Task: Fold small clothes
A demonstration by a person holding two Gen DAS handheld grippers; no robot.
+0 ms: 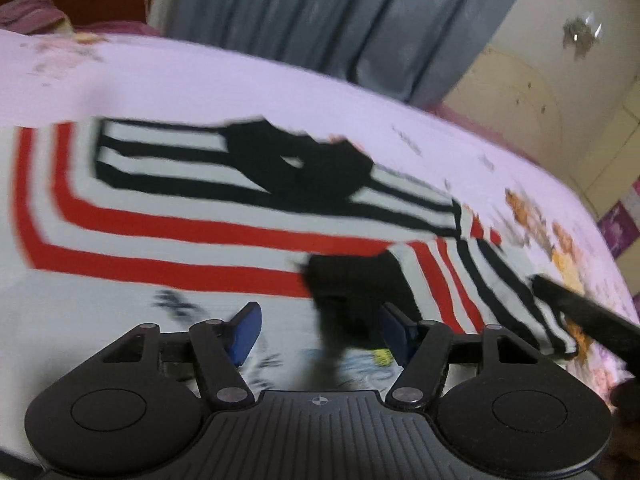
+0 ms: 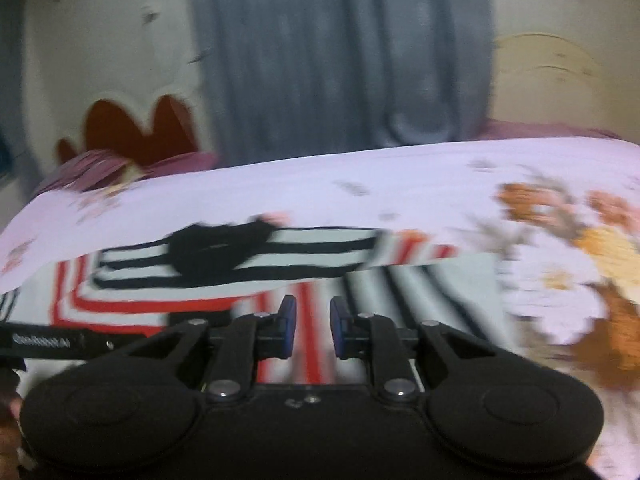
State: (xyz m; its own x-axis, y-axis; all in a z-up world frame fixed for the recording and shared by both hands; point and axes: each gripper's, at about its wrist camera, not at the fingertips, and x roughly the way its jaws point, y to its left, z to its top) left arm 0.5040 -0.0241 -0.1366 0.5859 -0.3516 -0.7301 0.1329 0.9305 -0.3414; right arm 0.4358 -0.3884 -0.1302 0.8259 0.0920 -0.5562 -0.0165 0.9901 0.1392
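Blue-padded, the left claw stood released over the striped garment, black fabric between its fingers, untouched. The right claw gaped narrowly above the same garment, gripping nothing. It lay spread on the floral bed; beyond hung a grey curtain.

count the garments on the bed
1: a striped garment, white with red and black stripes, spread across the bed in front of both tools and seen again from the right wrist. Blur and folds could hide another.
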